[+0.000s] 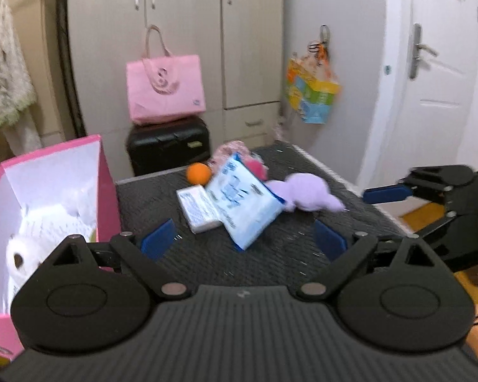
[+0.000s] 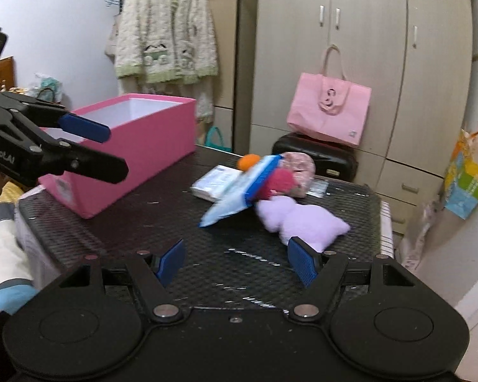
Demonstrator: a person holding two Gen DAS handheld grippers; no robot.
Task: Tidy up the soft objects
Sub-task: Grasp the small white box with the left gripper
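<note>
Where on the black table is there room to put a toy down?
The near strip of the table is bare, between the pink box and the purple plush. The far middle is crowded: blue packet, white tissue pack, orange ball, and more plush.

Lilac plush toy flat on mat, blue pack tilted against it.

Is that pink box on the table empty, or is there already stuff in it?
Not empty. The pink box has no lid on, and the left claw's view shows white, fluffy things lying inside. What exactly they are is too blurred to tell.
</note>
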